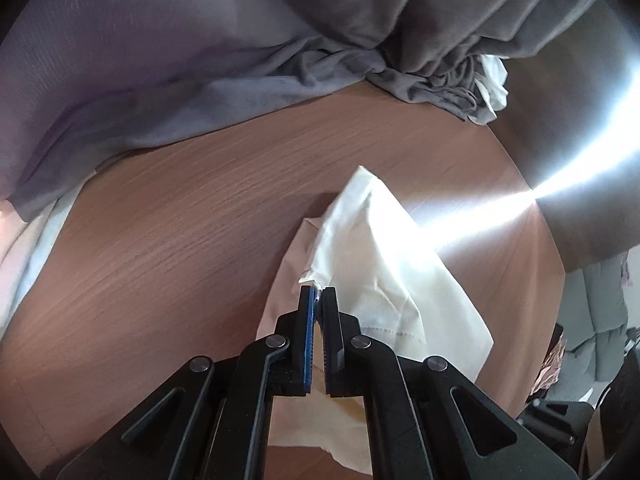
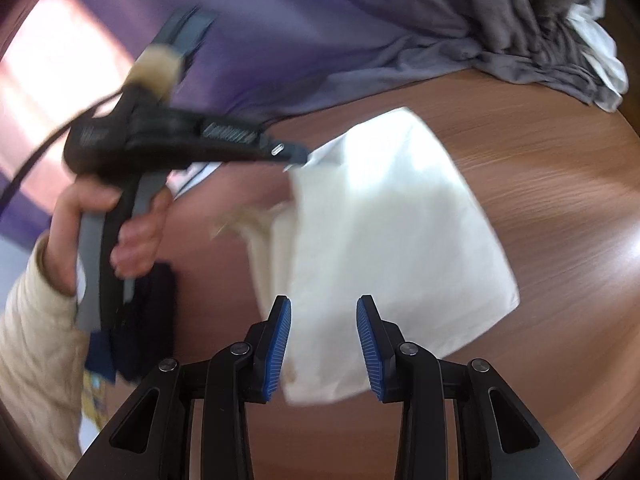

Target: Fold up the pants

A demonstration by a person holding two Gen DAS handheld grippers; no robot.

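The white pants (image 2: 392, 216) lie partly folded on the brown wooden table (image 2: 560, 208). In the left wrist view the pants (image 1: 380, 248) rise from the table toward my left gripper (image 1: 319, 294), which is shut on a corner of the cloth. In the right wrist view the left gripper (image 2: 298, 157) holds that corner lifted at the pants' left edge, with the person's hand on its handle. My right gripper (image 2: 324, 316) is open and empty, just above the near edge of the pants.
A grey heap of clothes (image 1: 420, 68) with a white piece lies at the table's far edge, also in the right wrist view (image 2: 540, 52). A purple-grey cloth (image 1: 140, 60) lies at the far left. A dark item (image 2: 148, 320) sits at the left.
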